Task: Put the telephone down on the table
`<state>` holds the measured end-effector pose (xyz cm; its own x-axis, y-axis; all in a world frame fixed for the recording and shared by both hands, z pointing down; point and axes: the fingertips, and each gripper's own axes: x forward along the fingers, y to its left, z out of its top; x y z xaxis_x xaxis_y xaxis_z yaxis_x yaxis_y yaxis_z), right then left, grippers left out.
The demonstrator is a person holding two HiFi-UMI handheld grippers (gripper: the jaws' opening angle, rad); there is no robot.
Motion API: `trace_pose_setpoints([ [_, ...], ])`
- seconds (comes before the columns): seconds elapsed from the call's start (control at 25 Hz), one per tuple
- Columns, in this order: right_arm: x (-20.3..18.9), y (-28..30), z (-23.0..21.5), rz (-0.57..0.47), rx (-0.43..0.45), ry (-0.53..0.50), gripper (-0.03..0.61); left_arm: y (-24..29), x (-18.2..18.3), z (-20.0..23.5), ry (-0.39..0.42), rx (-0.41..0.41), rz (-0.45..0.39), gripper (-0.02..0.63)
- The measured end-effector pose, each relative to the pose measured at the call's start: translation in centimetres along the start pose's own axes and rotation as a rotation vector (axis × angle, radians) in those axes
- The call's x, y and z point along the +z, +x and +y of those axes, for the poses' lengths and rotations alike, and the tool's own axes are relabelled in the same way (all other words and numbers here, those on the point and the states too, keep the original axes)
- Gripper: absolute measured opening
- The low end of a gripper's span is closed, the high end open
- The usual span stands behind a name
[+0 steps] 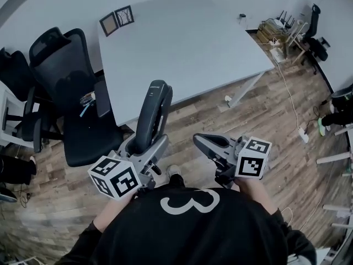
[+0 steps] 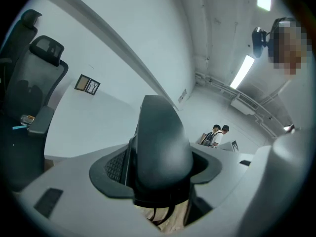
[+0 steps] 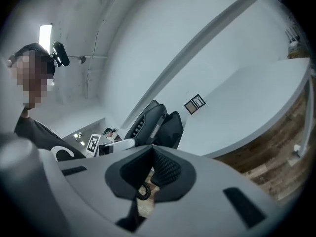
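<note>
Within left tool, telephone clamped upright

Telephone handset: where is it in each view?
Head view: telephone handset upright, left of centre, in the left gripper jaws.
Left gripper view: handset centre, between the jaws.
Right gripper view: handset left of centre, above the jaws.
Shared landmark: framed cards on the table.
</note>
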<state>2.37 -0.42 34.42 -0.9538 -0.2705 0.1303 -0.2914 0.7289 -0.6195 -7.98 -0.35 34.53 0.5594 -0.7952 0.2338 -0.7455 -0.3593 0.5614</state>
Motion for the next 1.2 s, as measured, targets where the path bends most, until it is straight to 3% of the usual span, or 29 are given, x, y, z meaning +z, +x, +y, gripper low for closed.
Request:
trace_pose_setpoints([
  [0.28, 4.7, 6.5, -4.5, 0.063, -0.008, -0.009, 0.009, 3.9, 4.7, 6.9, -0.041, 0.027, -0.009, 0.294],
  [0.68, 6.3, 9.7, -6.5, 0.105, 0.039, 0.020, 0.009, 4.7, 7.5, 9.8, -0.036, 0.077, -0.042, 0.295],
  [1.2, 8.6, 17.5, -6.6, 0.237, 0.233, -0.009, 0.009, 2.5, 10.3, 14.5, -0.070, 0.273, -0.135, 0.295],
])
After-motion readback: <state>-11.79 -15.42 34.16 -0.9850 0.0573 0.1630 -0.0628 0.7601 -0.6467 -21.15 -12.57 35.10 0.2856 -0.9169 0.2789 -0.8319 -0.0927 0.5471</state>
